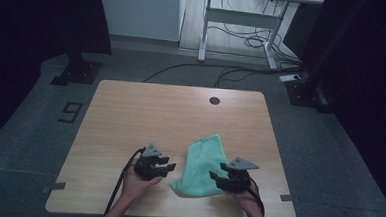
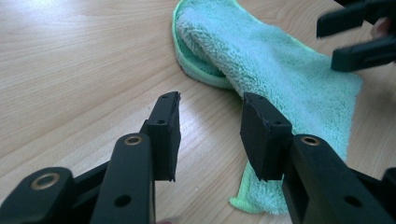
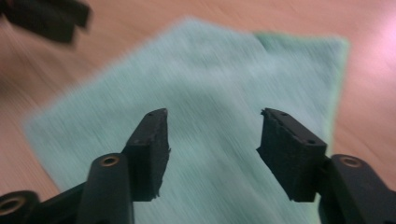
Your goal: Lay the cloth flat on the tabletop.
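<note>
Grey floor is stretching around a pale wooden table [image 1: 130, 115], with a white desk frame [image 1: 245, 21] and loose cables [image 1: 244, 41] standing at the far side. On the table's near half, right of centre, a green cloth [image 1: 203, 164] is lying folded over on itself (one rounded fold is showing clearly in the left gripper view), flat on the wood.

Both hands are coming in from the near edge. The left tongs [image 1: 169, 164] are hovering just left of the cloth, pointing right toward it, their jaws standing apart with nothing between them; the cloth's near corner is lying just beyond them. The right tongs [image 1: 217, 172] are hanging at the cloth's near right edge, pointing left, jaws spread wide over the fabric and gripping nothing. That view is blurring.
</note>
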`<action>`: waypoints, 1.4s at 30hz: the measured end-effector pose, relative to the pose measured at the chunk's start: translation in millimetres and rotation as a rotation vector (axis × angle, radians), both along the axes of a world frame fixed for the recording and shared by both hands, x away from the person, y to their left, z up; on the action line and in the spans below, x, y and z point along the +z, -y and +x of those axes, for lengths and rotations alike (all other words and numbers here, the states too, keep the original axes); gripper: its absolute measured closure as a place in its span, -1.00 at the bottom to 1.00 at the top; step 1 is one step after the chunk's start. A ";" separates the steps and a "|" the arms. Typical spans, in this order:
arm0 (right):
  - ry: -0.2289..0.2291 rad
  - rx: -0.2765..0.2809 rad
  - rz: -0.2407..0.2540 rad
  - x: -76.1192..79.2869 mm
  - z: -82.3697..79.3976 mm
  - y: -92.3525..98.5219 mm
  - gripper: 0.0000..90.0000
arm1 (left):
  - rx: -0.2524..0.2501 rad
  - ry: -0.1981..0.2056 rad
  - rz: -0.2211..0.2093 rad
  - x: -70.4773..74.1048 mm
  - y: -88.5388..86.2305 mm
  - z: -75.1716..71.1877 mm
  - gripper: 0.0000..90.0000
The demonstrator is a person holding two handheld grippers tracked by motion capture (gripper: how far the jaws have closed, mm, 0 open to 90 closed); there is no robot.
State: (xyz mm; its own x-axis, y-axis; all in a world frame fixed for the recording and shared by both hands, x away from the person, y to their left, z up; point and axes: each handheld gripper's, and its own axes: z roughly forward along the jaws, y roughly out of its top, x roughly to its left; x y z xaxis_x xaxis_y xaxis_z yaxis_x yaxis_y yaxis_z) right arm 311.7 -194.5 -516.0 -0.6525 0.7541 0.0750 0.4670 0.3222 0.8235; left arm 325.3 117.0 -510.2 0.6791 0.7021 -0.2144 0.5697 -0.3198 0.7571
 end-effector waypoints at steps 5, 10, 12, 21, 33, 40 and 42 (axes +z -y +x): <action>-0.003 0.022 0.032 7.8 11.3 -34.2 -0.24 | 0.011 0.008 0.005 -1.0 -7.7 -4.9 0.30; -0.021 -0.001 -0.024 2.3 36.1 -78.1 -0.34 | 0.031 0.019 0.000 0.3 -20.5 -9.0 0.30; -0.036 -0.017 -0.063 -2.2 44.2 -85.5 -0.29 | 0.033 0.018 0.000 -0.1 -21.8 -9.3 0.30; -0.043 -0.044 -0.023 -5.6 48.9 -58.2 0.67 | 0.029 0.016 0.002 -1.6 -22.4 -11.5 0.31; -0.089 -0.053 0.160 -12.6 40.6 6.1 0.77 | -0.004 0.003 -0.014 -3.5 3.0 -1.9 0.30; -0.054 0.037 0.149 -9.4 35.0 -13.3 0.80 | -0.050 -0.021 -0.037 -10.2 36.9 17.9 0.14; -0.051 0.042 0.145 -9.4 34.2 -15.2 0.81 | -0.053 -0.025 -0.039 -10.7 39.1 19.3 0.11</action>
State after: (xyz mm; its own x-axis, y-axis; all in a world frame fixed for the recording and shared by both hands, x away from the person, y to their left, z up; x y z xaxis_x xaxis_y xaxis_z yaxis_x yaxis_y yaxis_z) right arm 345.9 -179.3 -525.4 -0.6761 0.7047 0.2151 0.4977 0.2216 0.8386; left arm 344.7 78.0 -520.9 0.7088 0.6563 -0.2586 0.5720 -0.3202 0.7552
